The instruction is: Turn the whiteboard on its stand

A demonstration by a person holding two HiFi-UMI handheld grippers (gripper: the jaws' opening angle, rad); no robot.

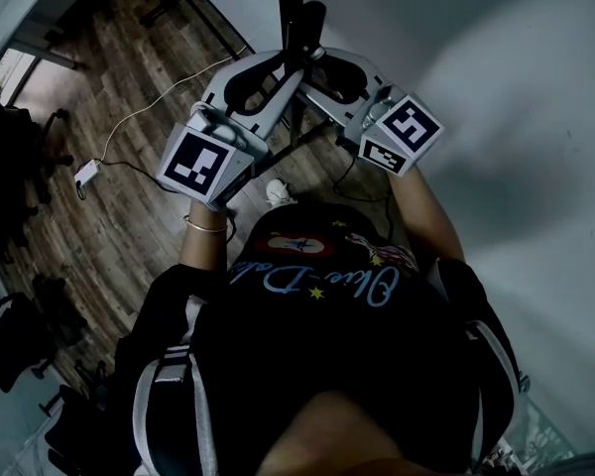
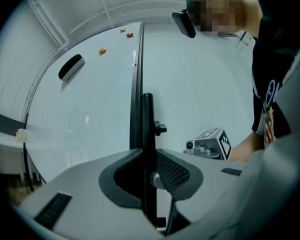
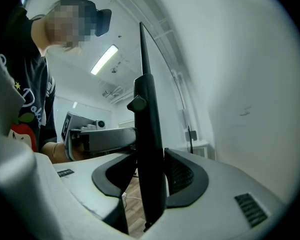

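Observation:
The whiteboard (image 2: 85,114) stands edge-on in the left gripper view, with its thin silver frame (image 2: 136,84) running upward. In front of that frame rises the stand's black upright (image 2: 147,134), which carries a small knob (image 2: 160,129). My left gripper (image 2: 149,171) is shut on this upright, its dark pads against both sides. My right gripper (image 3: 151,184) is shut on the same black upright (image 3: 149,134) from the other side. The head view has both the left gripper (image 1: 273,77) and the right gripper (image 1: 329,69) meeting at the upright (image 1: 296,28).
A black eraser (image 2: 71,66) and small coloured magnets (image 2: 102,50) stick to the board face. On the wooden floor lie a white cable and a power adapter (image 1: 86,174). Dark office chairs (image 1: 10,177) stand at the left. The person's body fills the lower head view.

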